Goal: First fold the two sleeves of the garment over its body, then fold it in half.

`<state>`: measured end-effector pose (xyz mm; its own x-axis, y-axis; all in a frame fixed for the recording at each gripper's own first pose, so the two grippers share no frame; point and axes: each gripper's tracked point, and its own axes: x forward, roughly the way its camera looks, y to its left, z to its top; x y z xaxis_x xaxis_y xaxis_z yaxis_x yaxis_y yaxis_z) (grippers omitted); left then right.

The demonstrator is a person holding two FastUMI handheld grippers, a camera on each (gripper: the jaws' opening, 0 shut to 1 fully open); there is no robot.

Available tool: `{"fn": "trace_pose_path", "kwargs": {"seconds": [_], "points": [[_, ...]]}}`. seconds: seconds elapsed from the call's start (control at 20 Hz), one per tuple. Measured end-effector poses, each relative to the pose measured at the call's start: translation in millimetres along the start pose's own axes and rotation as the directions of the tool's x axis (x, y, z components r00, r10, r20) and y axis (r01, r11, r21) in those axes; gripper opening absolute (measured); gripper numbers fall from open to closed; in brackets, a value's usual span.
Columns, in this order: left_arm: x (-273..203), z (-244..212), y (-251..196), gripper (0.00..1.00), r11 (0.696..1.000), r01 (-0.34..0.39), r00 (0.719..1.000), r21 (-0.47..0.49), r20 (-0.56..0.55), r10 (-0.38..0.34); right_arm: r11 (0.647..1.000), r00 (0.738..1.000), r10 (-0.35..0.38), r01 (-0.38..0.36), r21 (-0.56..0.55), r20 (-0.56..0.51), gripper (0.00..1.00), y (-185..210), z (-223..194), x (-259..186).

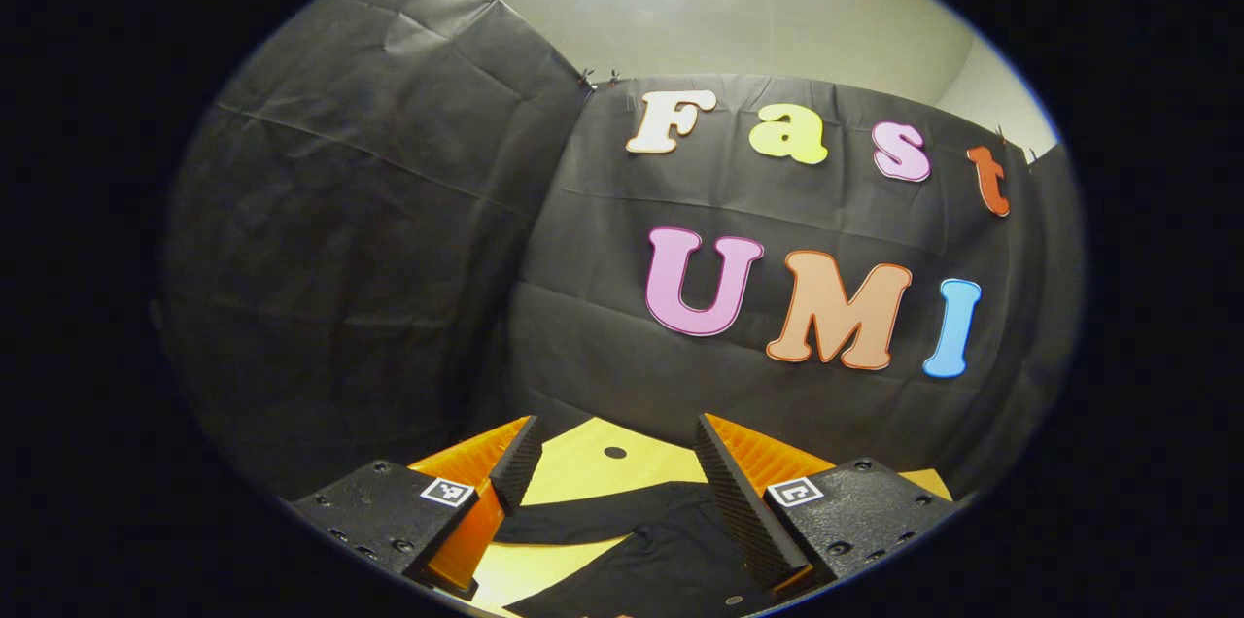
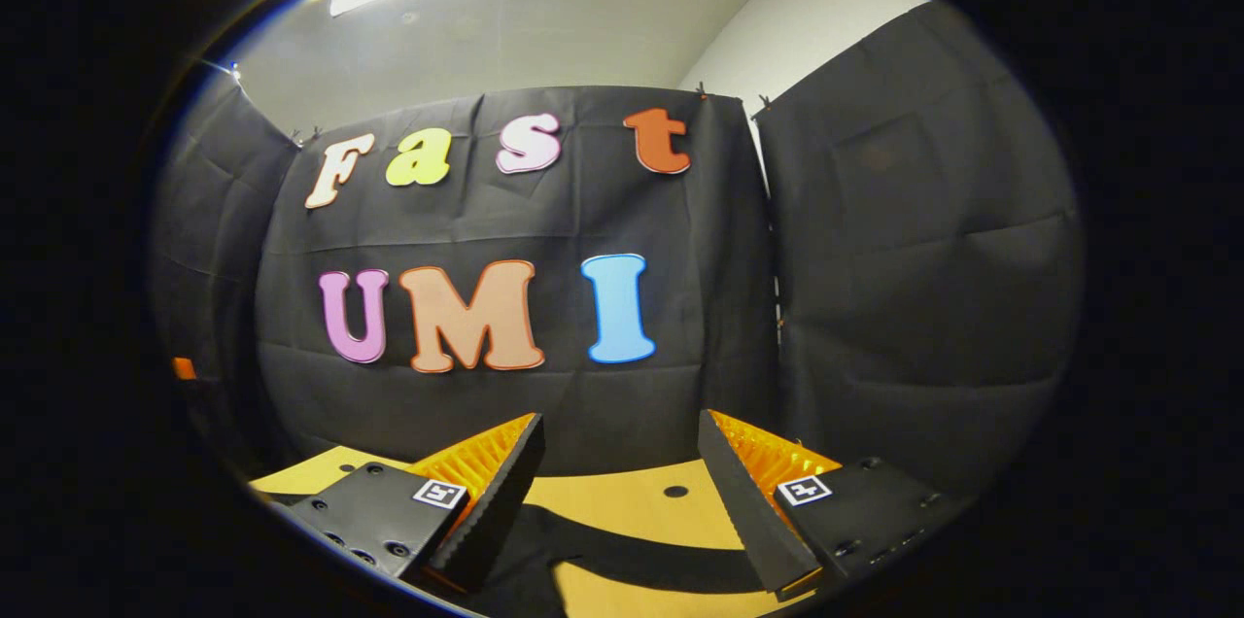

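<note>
Dark garment [image 1: 671, 550] is seen laid flat on the yellow desk [image 1: 583, 463], low in the left gripper view; one sleeve [image 1: 583, 519] runs out sideways from the body, not yet folded over. In the right gripper view a dark sleeve-like band [image 2: 651, 560] of the garment [image 2: 525, 569] is spread across the desk [image 2: 632, 499], apparently also unfolded.

Left hand-held gripper [image 1: 614, 477] is held above the cloth with fingers spread apart, nothing between them. Right hand-held gripper [image 2: 622, 492] is likewise wide apart and empty. Both are raised and aimed toward the booth wall, judged a ready stance before a reach down to a sleeve.

A small round hole [image 1: 614, 452] is noted in the desk. No containers are seen.
</note>
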<state>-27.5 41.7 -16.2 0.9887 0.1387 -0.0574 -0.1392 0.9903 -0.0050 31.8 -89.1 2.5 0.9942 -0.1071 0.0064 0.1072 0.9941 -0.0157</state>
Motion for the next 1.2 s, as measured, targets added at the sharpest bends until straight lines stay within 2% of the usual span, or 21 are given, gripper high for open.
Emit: {"fn": "trace_pose_path", "kwargs": {"seconds": [0.2, 0.4, 0.6, 0.95, 1.2], "points": [[-3.3, 4.2, 0.5, 0.92, 0.999, -0.028, 1.0, 0.034, 0.004, 0.028, 0.997, 0.996, -0.078, 0.078, 0.004, -0.052, 1.0, -50.5, -29.1, 31.5], [-9.1, 1.8, 1.5, 0.92, 0.996, -0.067, 0.998, 0.059, -0.003, 0.067, 0.992, 0.987, -0.107, 0.114, 0.052, -0.122, 1.0, -82.9, -76.1, 62.8], [-16.6, 3.7, -4.8, 0.92, 0.993, -0.073, 0.997, 0.088, -0.003, 0.073, 0.981, 0.961, -0.176, 0.189, 0.04, -0.213, 0.99, -119.4, -140.5, 89.0], [-24.4, 10.8, 4.5, 0.93, 0.983, -0.124, 0.992, 0.133, 0.01, 0.124, 0.971, 0.901, -0.205, 0.237, 0.038, -0.382, 1.0, -144.2, -250.6, 107.5], [-26.8, 9.9, 15.5, 0.92, 0.974, -0.16, 0.987, 0.158, 0.001, 0.162, 0.955, 0.82, -0.211, 0.288, 0.065, -0.532, 1.0, -154.1, -320.6, 115.1]]}}
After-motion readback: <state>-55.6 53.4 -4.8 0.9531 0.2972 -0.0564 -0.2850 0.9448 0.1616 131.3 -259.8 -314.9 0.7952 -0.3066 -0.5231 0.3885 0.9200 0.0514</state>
